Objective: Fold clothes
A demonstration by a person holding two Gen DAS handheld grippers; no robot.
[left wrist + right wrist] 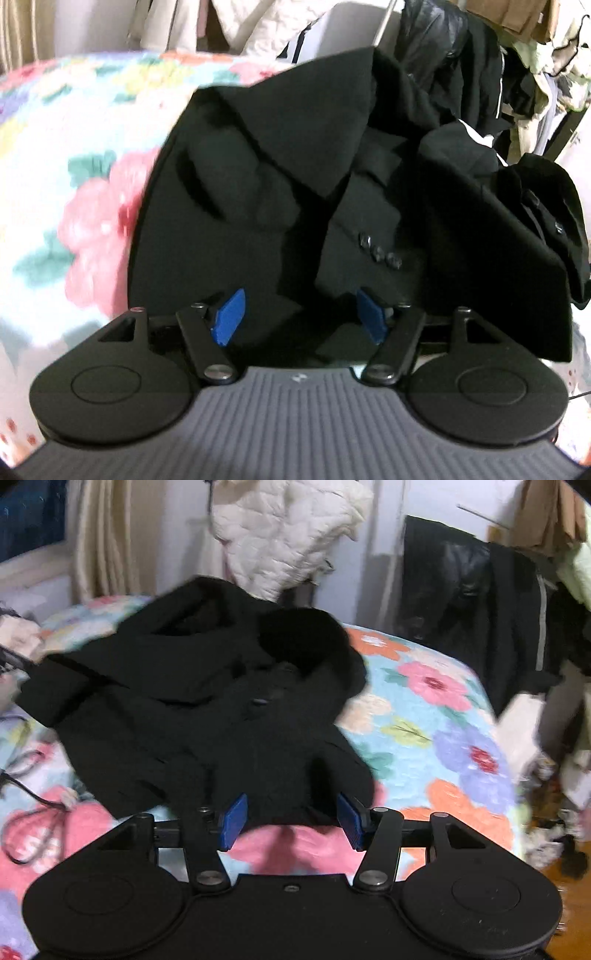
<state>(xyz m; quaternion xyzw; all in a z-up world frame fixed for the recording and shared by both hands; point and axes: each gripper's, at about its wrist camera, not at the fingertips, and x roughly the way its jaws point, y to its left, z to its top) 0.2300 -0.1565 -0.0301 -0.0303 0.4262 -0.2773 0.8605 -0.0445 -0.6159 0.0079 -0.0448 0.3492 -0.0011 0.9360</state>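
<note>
A black coat (295,177) lies crumpled on a floral blanket (74,155), one sleeve with three cuff buttons (378,251) folded across its front. My left gripper (301,315) is open just above the coat's near part, blue pads apart, nothing between them. In the right wrist view the same coat (207,709) spreads over the blanket (424,709), its dark furry collar (306,638) at the far side. My right gripper (293,821) is open at the coat's near edge, with the hem just ahead of its pads.
Dark jackets (461,74) hang at the right behind the bed. A cream quilted garment (288,528) hangs at the back wall beside curtains (107,539). A black cable (33,812) lies on the blanket at the left. Clutter sits on the wooden floor (569,904) at the right.
</note>
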